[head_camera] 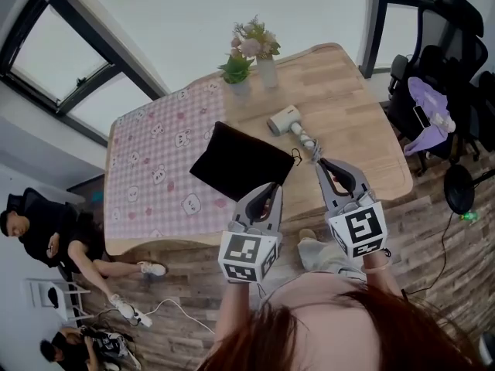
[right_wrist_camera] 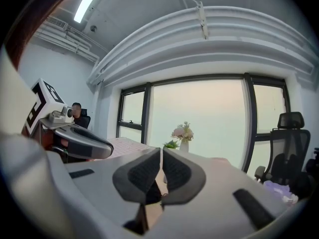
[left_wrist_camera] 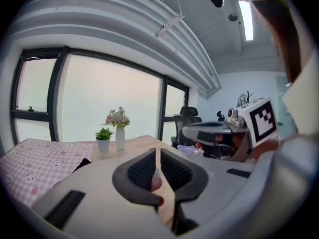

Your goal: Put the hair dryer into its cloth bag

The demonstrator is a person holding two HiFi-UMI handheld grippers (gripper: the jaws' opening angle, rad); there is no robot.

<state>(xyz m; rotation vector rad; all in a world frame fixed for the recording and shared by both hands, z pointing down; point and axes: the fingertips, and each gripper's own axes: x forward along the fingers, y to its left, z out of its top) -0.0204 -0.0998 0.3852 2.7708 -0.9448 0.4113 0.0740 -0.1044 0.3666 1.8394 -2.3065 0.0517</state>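
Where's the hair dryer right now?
In the head view, the hair dryer lies on the bare wooden table, just right of the black cloth bag and on the near side of the flower vase.

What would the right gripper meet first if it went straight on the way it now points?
Most likely the white hair dryer: the right gripper points at its handle, though the gripper's height above it is unclear.

- The cloth bag [head_camera: 241, 163] is showing plain black.
- The hair dryer [head_camera: 286, 120] is looking off-white.
- The tablecloth [head_camera: 147, 168] is showing pink-and-white checks with white rabbits.
- The worktop [head_camera: 363, 145] is showing pale wood grain.
- The left gripper [head_camera: 273, 185] and right gripper [head_camera: 319, 161] are showing grey, with black-and-white marker squares.
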